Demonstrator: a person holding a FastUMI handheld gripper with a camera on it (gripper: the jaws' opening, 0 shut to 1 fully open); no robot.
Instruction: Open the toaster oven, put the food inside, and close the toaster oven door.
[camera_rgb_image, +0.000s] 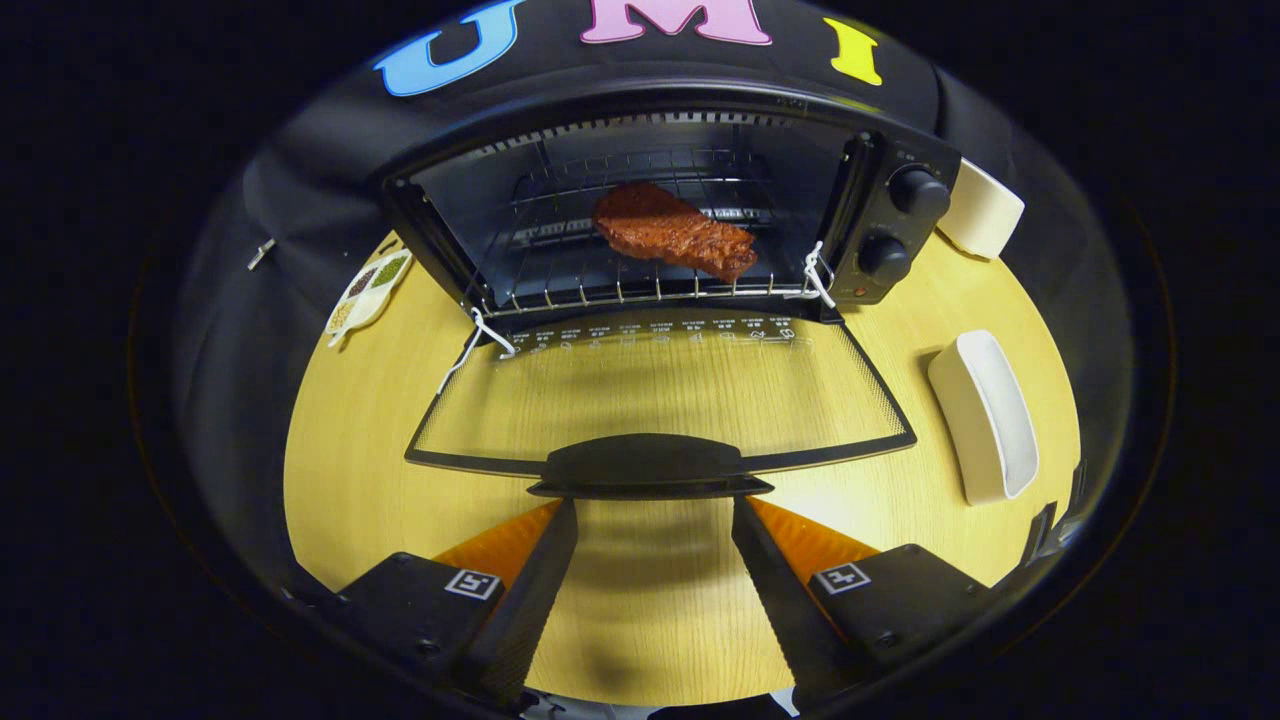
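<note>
Gripper view along the two fingers toward an open toaster oven (660, 190) on a wooden table (350, 450). The gripper (655, 520) is spread wide, its fingers apart and holding nothing; bare tabletop shows between them. The fingertips lie just under the near edge of the door handle (645, 465), one to each side of its middle; whether they touch it cannot be told.

The door (660, 395) is swung fully down and lies flat toward the gripper, its glass pane showing the wood grain beneath. The handle runs along the door's near edge. White cords (480, 335) are tied at both hinge corners.

The food (675, 232), a reddish-brown slab resembling a steak, rests on the wire rack (600, 290) inside the oven, somewhat right of centre and tilted across the rack bars. Two knobs (915, 190) sit one above the other on the oven's right-hand panel.

A long white dish (985, 415) lies on the table to the right of the door, apart from it. A second white dish (985, 210) stands beside the oven's right rear corner. A small divided dish (368, 290) with dark, green and pale contents lies left of the oven.
</note>
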